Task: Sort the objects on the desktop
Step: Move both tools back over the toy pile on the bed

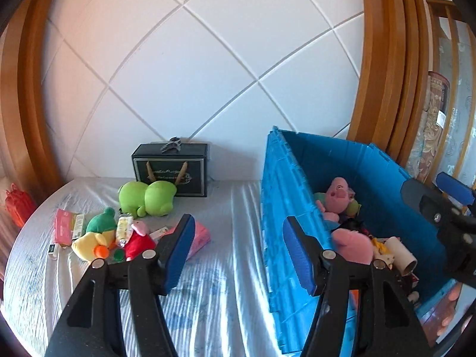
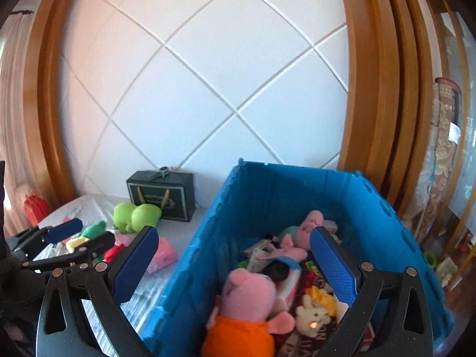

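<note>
Loose items lie on the cloth-covered table (image 1: 226,208): a green plush (image 1: 147,197), a yellow duck plush with a green hat (image 1: 95,235), a red plush (image 1: 138,242), a small bottle (image 1: 123,229) and a pink packet (image 1: 200,236). My left gripper (image 1: 239,253) hovers open and empty between them and the blue crate (image 1: 282,193). The right gripper (image 2: 233,267) stands wide open above the crate (image 2: 267,190), holding nothing. Under it lie a pink pig plush in an orange shirt (image 2: 247,297) and several other toys. Each gripper shows in the other's view: left gripper (image 2: 80,236), right gripper (image 1: 435,192).
A black gift box (image 1: 172,169) stands against the white panelled wall behind the green plush. A red object (image 1: 17,205) sits beyond the table's left edge. A pink card (image 1: 64,226) lies at the far left of the pile. Wooden frames flank the wall.
</note>
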The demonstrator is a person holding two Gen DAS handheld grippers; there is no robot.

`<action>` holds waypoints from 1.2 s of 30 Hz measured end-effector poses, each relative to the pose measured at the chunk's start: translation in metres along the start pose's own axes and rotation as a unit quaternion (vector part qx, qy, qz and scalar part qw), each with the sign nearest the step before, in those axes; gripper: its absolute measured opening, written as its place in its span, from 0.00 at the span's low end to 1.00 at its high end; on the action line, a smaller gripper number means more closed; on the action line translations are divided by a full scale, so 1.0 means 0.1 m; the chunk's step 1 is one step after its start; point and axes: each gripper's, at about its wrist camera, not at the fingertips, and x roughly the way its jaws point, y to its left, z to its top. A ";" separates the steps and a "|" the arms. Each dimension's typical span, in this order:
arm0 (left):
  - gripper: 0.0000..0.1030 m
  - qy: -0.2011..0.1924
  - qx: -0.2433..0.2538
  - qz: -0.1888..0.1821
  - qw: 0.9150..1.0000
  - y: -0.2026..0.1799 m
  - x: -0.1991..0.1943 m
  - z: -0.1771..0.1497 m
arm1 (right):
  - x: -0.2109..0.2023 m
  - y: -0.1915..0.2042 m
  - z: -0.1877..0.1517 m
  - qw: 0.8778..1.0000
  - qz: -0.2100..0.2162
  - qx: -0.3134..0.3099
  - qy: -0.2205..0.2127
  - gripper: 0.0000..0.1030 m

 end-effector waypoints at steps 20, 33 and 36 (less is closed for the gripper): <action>0.59 0.168 -0.098 0.121 0.973 3.03 1.13 -0.90 | 1.55 1.92 -0.47 0.988 0.047 -0.001 0.148 1.00; 0.59 0.249 -0.077 0.083 0.962 3.00 2.50 -1.32 | 2.82 1.81 -1.24 0.958 0.018 0.028 0.284 1.00; 0.59 0.250 -0.068 0.073 0.963 2.97 2.80 -1.31 | 3.06 1.69 -1.34 0.952 0.004 0.043 0.303 1.00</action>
